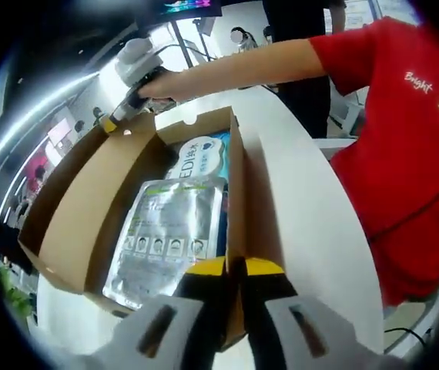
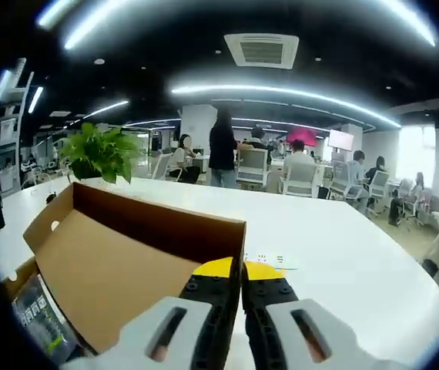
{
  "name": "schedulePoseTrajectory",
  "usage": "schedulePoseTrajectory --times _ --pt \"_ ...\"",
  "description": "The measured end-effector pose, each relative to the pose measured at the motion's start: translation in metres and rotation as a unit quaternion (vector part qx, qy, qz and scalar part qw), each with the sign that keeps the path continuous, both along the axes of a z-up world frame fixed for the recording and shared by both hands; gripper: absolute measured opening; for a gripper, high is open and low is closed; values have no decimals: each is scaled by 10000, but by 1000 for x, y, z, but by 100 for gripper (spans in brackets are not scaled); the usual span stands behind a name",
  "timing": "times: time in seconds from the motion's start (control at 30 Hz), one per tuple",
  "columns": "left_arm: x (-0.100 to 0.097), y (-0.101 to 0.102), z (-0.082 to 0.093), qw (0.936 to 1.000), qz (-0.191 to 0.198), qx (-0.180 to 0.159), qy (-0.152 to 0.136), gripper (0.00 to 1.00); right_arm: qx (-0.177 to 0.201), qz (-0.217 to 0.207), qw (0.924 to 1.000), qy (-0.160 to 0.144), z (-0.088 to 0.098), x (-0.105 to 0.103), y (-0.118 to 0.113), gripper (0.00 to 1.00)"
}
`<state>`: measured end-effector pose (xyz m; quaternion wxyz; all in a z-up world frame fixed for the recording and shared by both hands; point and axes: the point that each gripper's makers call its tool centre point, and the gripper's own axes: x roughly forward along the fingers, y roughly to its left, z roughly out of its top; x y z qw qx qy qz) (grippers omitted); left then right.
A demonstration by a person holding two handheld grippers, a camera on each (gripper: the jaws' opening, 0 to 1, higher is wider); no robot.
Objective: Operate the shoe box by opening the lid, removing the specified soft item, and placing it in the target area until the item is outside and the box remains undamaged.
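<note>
White and curved, the surface [image 1: 312, 231] carries an open brown cardboard shoe box [image 1: 88, 223] in a bright open-plan office with ceiling light strips, seated people at desks and a leafy green potted plant [image 2: 100, 154] at the far edge.

From the left gripper view, my left gripper [image 1: 233, 270], black with yellow tips, has its fingers pressed together on the near side wall of the box, the cardboard edge pinched between them. Inside the box lies a flat silver foil pouch [image 1: 165, 231] printed with a green stripe and a row of small pictures, resting on top of a white and blue soft packet [image 1: 204, 158] whose upper part shows beyond it. The box lid [image 1: 73, 185] stands swung open to the far side. My right gripper [image 1: 131, 104] sits at the lid's far corner; my bare forearm and red shirt are behind it.

From the right gripper view, my right gripper's [image 2: 240, 271] fingers are closed on the lid's upper edge [image 2: 204, 220], and a corner of the silver pouch [image 2: 42, 316] shows below.
</note>
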<state>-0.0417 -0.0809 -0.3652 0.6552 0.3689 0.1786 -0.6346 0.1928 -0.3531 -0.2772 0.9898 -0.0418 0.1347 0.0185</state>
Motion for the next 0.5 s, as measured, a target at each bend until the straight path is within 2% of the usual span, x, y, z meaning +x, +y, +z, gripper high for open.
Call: schedulePoseTrajectory --times 0.1,0.17,0.3,0.5 --pt "1 1 0 10000 16 14 34 6 80 -8 9999 96 -7 4 -1 1" --pt "0 -1 0 10000 7 8 24 6 46 -29 9999 150 -6 -3 4 1" --pt "0 -1 0 10000 17 28 77 6 108 -64 9994 330 -16 -3 3 1" --pt "0 -1 1 9999 7 29 96 5 62 -151 9982 568 -36 11 3 1"
